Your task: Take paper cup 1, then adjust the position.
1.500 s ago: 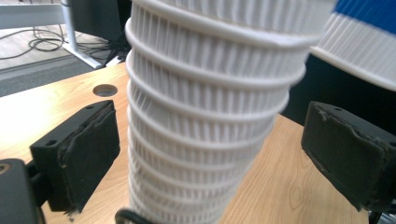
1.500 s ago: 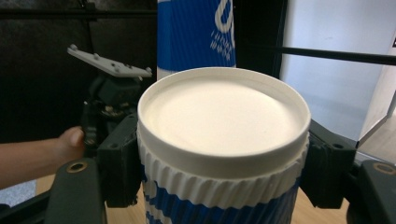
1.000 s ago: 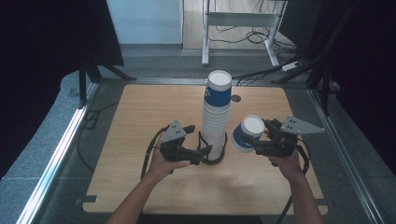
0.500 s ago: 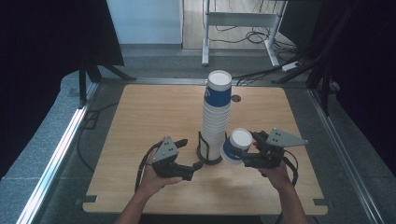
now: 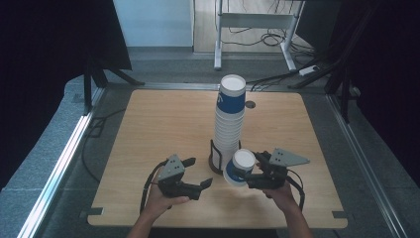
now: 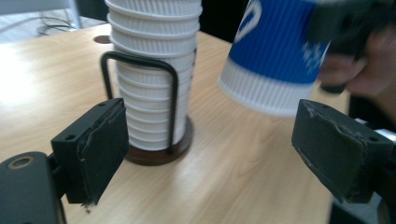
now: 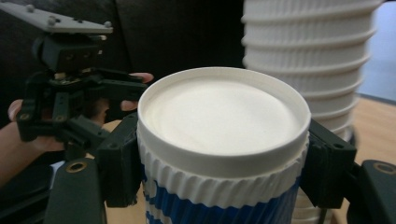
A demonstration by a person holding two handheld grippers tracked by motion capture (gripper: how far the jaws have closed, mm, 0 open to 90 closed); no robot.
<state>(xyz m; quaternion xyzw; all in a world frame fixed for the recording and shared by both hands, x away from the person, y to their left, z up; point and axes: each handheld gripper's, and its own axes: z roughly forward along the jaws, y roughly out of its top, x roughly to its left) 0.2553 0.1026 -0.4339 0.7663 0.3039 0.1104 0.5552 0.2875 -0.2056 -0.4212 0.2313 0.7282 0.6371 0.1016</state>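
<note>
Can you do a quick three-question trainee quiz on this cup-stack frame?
1. True or false: the right gripper is clamped on the blue cup.
2. What keeps the cup stack upright? A) wire holder B) box C) tape
3. What lies between the pads of the left gripper?

Key
1. True.
2. A, the wire holder on a round base.
3. Nothing; they stand apart, the held cup beyond them.

The cup [image 7: 219,154] is ribbed paper, blue and white, with a smooth matt base. The stack of cups [image 5: 229,126] looks alike. The holder [image 6: 156,116] is dark wire on a wooden base. The table [image 5: 163,119] is pale, smooth wood grain.
</note>
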